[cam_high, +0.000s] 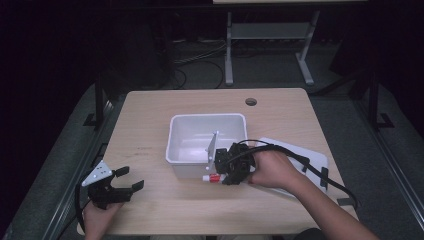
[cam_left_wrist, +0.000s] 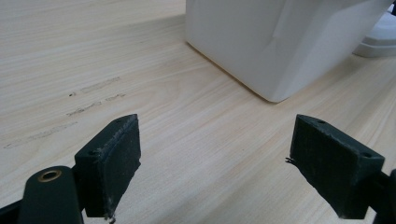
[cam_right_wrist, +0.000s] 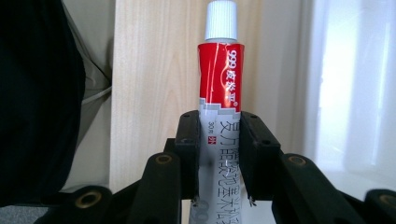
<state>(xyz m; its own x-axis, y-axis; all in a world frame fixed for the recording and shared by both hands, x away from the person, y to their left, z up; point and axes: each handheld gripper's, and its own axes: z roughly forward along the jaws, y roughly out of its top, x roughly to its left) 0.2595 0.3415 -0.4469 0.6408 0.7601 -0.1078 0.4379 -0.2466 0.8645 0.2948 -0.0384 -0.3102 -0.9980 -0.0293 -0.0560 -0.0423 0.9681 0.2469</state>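
A red, grey and white ointment tube (cam_right_wrist: 220, 98) with a white cap is clamped between the jaws of my right gripper (cam_right_wrist: 219, 156), cap pointing away from the camera. In the high view the right gripper (cam_high: 226, 176) holds the tube (cam_high: 213, 178) level, above the table and just in front of the near wall of the white bin (cam_high: 175, 140). My left gripper (cam_high: 129, 179) rests at the table's near left corner, jaws wide open with nothing between them. In the left gripper view its fingers (cam_left_wrist: 112, 158) frame bare wood, with the bin (cam_left_wrist: 275, 42) ahead.
A white flat lid (cam_high: 305, 152) lies on the table right of the bin, under the right hand and its cable. The table has a round cable hole (cam_high: 251, 102) at the back. A desk frame (cam_high: 270, 35) stands on the floor beyond.
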